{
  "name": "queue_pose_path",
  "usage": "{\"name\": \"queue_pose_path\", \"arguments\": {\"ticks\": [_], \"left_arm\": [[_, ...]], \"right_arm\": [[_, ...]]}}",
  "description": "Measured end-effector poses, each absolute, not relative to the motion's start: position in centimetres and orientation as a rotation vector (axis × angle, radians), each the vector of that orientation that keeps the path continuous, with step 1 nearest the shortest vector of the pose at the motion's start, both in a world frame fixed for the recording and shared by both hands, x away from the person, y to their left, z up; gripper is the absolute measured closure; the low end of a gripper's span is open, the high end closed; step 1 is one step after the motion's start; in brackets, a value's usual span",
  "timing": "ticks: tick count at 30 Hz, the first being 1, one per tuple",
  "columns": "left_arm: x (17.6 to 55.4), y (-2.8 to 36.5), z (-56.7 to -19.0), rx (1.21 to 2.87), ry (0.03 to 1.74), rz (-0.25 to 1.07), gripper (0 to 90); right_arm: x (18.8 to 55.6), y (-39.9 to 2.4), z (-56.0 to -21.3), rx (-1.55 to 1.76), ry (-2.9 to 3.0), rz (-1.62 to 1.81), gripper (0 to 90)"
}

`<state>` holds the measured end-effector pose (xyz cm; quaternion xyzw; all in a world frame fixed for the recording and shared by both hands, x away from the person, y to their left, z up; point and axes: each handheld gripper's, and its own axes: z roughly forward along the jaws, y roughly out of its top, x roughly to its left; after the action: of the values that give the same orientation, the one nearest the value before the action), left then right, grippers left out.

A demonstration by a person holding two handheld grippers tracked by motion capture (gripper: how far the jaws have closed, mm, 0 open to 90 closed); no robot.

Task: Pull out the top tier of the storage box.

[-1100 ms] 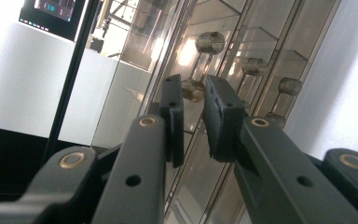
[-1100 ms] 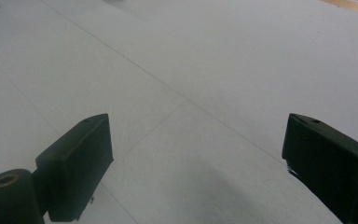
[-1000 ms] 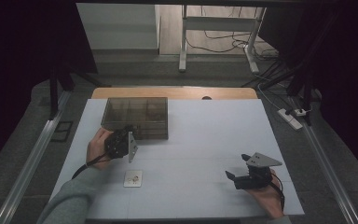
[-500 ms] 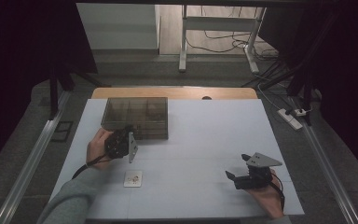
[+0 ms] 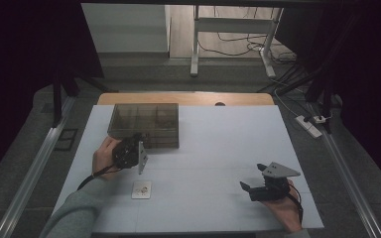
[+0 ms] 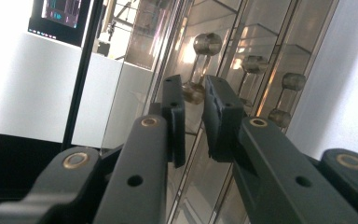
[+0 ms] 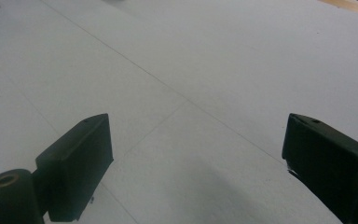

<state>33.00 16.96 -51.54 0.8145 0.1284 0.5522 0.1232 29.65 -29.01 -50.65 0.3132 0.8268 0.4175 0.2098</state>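
Observation:
A smoky transparent box (image 5: 145, 121) with several compartments stands at the back left of the white table. My left gripper (image 5: 138, 143), rolled on its side, is at the box's front edge. In the left gripper view its jaws (image 6: 193, 100) stand a narrow gap apart, closed over the front lip of the box lid (image 6: 242, 56). Small brown knobs (image 6: 207, 43) show through the lid. My right gripper (image 5: 251, 177) rests near the table's front right, open wide, with bare table between its jaws (image 7: 196, 163).
A small white tile (image 5: 141, 189) lies on the table (image 5: 218, 148) in front of the left hand. A wooden strip (image 5: 188, 98) borders the table's far edge. Beyond the table are metal rails, cables and a power strip (image 5: 310, 124).

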Motion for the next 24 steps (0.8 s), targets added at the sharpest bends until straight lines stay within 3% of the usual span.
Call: {"name": "queue_pose_path", "arguments": {"ticks": [24], "left_arm": [[32.78,16.81,-51.75,2.368,0.343,1.669,79.4]], "right_arm": [[29.65,-29.03,-50.65,0.872,2.299,1.160,8.0]]}}
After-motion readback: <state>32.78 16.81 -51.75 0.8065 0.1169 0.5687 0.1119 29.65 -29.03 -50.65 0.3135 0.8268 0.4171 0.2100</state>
